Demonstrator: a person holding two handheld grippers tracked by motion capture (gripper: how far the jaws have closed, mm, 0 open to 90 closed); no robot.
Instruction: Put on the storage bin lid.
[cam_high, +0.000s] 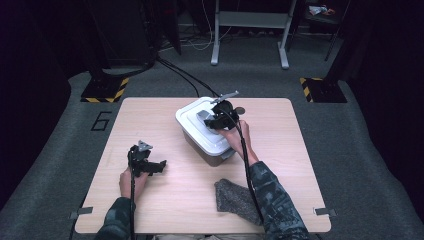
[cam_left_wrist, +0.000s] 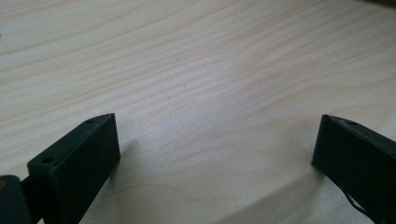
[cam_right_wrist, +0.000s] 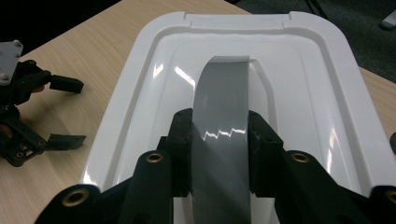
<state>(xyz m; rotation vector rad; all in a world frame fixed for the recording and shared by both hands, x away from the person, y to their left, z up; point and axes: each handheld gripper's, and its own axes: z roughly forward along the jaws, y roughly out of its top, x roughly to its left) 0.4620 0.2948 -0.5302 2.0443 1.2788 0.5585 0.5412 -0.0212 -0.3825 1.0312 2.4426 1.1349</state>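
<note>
Handle (cam_right_wrist: 219, 126) clamped inside right claw (cam_right_wrist: 219, 154)

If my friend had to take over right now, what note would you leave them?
Right tool: shut on the grey handle of the white lid, which sits on the box at the table's far middle.
Left tool: open, holding nothing, resting low over bare table at the near left.
Grey cloth: lying near the front edge, untouched.
Done: handle gripped.
Left: probably lift the lid off; it is still on the box.
</note>
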